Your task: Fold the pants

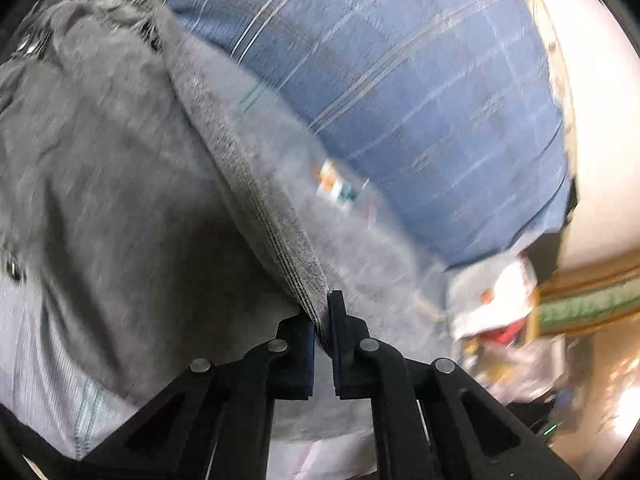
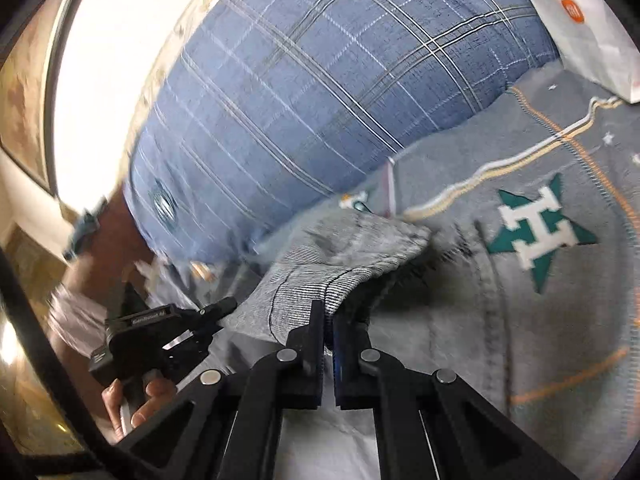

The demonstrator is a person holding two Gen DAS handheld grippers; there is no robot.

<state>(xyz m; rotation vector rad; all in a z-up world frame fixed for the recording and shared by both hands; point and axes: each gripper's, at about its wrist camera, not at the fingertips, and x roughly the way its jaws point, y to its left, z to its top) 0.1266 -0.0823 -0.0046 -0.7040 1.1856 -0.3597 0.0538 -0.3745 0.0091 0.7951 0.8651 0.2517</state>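
Grey knit pants [image 1: 120, 168] hang in folds at the left of the left wrist view, lifted off the bedding. Their ribbed edge [image 1: 276, 236] runs down into my left gripper [image 1: 322, 312], which is shut on it. In the right wrist view my right gripper [image 2: 328, 320] is shut on another ribbed edge of the grey pants [image 2: 344, 256], raised above the bed. The other hand-held gripper [image 2: 160, 344] shows at the lower left of that view, gripped by a person's hand [image 2: 136, 404]. Both views are blurred by motion.
A blue plaid pillow [image 1: 400, 100] [image 2: 304, 92] lies behind the pants. Under them is a grey blanket with a green star emblem [image 2: 536, 232] and orange stitching. A white bag with an orange logo [image 2: 576, 20] sits at the upper right. Clutter [image 1: 500, 308] lies beyond the bed edge.
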